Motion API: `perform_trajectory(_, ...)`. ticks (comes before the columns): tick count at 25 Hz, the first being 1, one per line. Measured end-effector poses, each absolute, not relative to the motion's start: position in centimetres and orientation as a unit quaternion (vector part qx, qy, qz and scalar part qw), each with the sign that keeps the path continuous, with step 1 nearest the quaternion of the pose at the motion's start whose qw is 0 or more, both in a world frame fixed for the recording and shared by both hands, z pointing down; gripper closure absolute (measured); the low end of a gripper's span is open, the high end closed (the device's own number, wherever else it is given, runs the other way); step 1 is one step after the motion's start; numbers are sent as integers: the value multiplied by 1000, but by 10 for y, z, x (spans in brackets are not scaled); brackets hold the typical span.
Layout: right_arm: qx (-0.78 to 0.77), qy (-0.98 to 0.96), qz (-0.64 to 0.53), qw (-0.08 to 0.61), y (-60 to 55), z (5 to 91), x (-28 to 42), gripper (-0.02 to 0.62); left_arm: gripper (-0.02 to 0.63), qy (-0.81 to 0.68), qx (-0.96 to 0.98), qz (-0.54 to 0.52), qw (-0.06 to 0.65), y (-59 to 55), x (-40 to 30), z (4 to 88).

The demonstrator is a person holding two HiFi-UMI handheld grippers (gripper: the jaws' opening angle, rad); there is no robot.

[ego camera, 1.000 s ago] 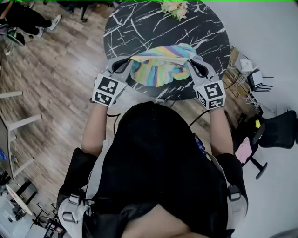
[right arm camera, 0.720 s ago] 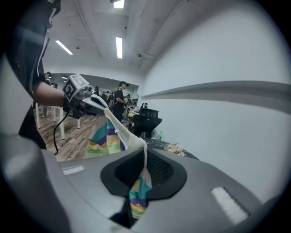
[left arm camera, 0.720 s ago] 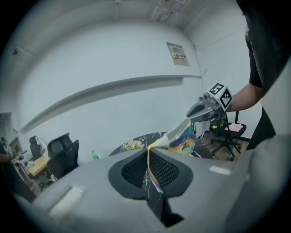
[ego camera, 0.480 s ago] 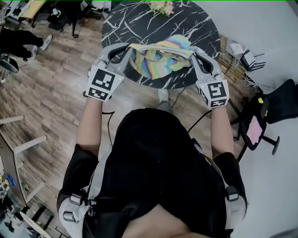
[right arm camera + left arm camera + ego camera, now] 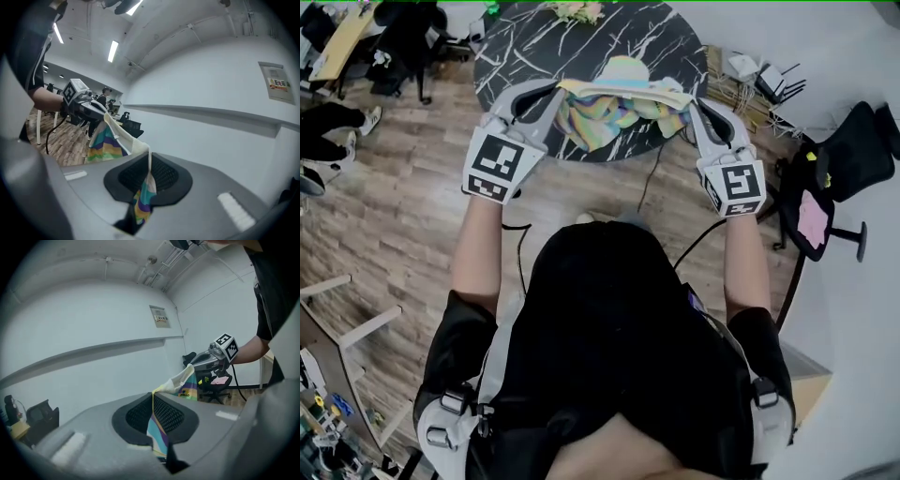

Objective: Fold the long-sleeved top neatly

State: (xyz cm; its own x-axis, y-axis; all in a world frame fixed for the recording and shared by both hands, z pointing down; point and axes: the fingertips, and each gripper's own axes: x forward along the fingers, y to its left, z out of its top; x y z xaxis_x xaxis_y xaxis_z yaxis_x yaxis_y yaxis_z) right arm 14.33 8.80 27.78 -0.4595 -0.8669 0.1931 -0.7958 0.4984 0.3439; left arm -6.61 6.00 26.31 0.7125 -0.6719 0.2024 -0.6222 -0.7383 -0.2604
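Observation:
The striped rainbow long-sleeved top [image 5: 614, 105] hangs in the air above the black marble table [image 5: 525, 47], stretched along its cream edge between both grippers. My left gripper [image 5: 560, 89] is shut on one end of that edge, and its own view shows the striped top [image 5: 158, 430] pinched between the jaws. My right gripper [image 5: 688, 97] is shut on the other end, with the top [image 5: 144, 199] squeezed between its pads. Each gripper view shows the other gripper holding the far end: the right gripper [image 5: 191, 365] and the left gripper [image 5: 104, 114].
A bunch of pale flowers [image 5: 576, 10] lies at the table's far side. A black office chair [image 5: 848, 150] with a pink item stands at the right. Wire racks [image 5: 741, 80] sit by the white wall. Desks and seated people are at the far left over wooden floor [image 5: 403, 197].
Both grippers have risen and moved forward with the top, lifting it off the table. The cloth now hangs taut between them instead of resting bunched on the marble.

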Motion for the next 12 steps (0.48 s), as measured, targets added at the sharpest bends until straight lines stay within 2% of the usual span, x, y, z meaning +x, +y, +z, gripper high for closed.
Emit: perform_trajectory(12,505,-842,-78,172,198,281,232,574,594,331,-932,-138,46,161,23,279)
